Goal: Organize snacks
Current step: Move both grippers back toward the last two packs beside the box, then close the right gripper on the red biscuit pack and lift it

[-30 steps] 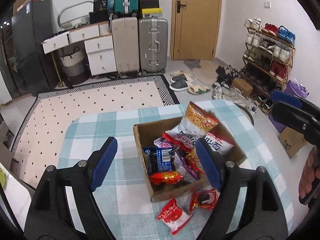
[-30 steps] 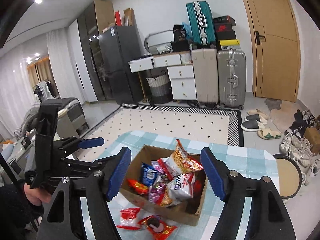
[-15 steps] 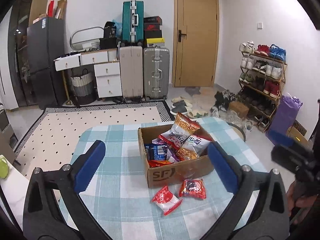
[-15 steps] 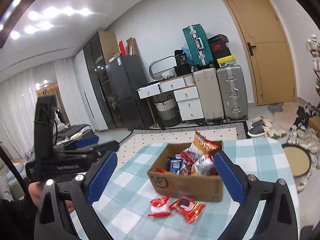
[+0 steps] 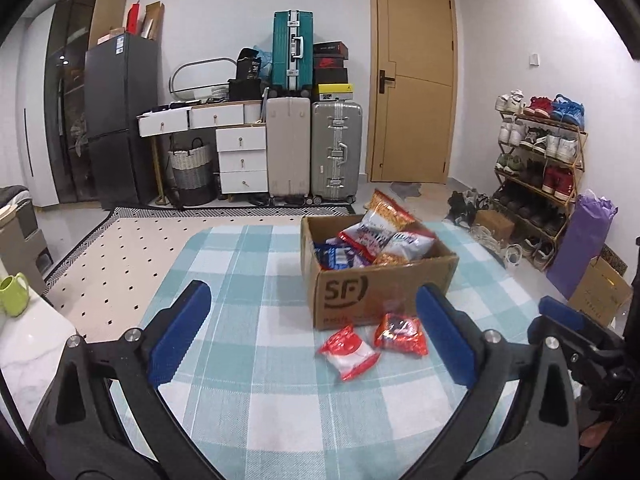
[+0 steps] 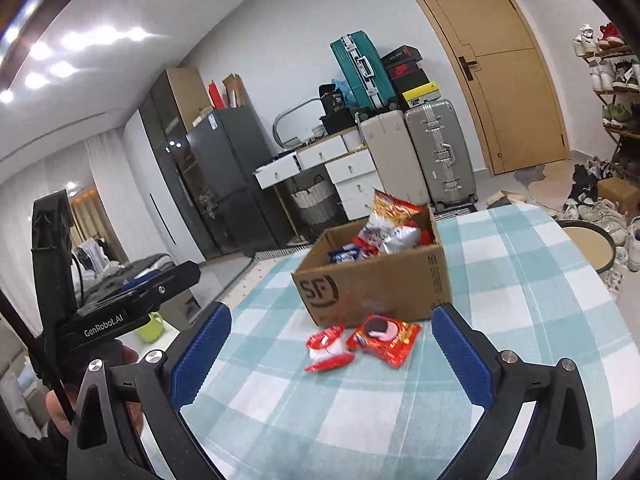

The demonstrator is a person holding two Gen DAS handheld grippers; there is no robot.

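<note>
Two hand-held grippers, both w/ blue pads spread wide, nothing between them. Left hand-held gripper (image 5: 312, 336) hangs over the checked bench (image 5: 248, 408); right hand-held gripper (image 6: 332, 356) likewise, just above the near edge. Right view also shows the left unit's body at the left side, white lettering "GenRobot.AI" readable on it.

Cardboard box (image 5: 380, 284) stands on the bench ahead of both, open top, "SF" logo on the near face; smaller print under the logo too blurred to read. Side face in the right view has vertical print, illegible. Box holds several snack bags (image 5: 384, 232): an orange-yellow one sticking up at the back, silver-red ones, a blue pack low down. Writing on them not readable; lower bags hidden by the box wall.

2 packets lie on the bench just in front of the box, touching each other: red-white packet (image 6: 328, 348) on the left, red packet (image 6: 384, 338) w/ a dark round cookie pic on the right. Text on both unreadable.

Around: green mug (image 5: 14, 294) on a white counter to the left, suitcases (image 5: 312, 148) by the back wall, wooden door (image 5: 412, 80), shoe rack (image 5: 540, 160) at right, purple bag (image 5: 580, 240) beside it. Right edge of the left view is blocked by the other unit's dark frame.
</note>
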